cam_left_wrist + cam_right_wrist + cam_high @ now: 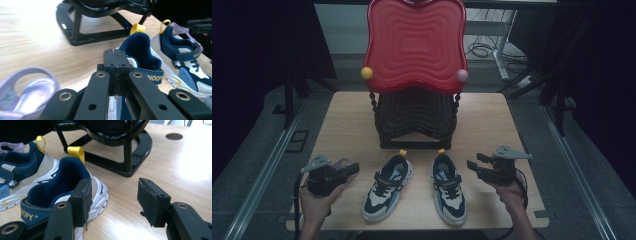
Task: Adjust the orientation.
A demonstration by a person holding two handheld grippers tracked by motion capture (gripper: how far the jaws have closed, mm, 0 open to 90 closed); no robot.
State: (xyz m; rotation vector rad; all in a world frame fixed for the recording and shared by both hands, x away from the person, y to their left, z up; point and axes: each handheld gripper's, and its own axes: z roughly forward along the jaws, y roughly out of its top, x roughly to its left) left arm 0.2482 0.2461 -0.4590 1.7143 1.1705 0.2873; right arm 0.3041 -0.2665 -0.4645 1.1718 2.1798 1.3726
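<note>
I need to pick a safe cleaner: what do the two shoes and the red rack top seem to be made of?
Left shoe and right shoe: probably synthetic leather and mesh uppers, matte, with stitched panels and a ridged white rubbery sole. Red rack top: likely moulded plastic, glossy, with rippled contours catching highlights.

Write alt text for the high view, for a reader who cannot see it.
Two child's sneakers, the left sneaker and the right sneaker, lie side by side on a wooden table before a black-and-red rack. The left gripper is shut, the right gripper open; neither touches a shoe.
</note>
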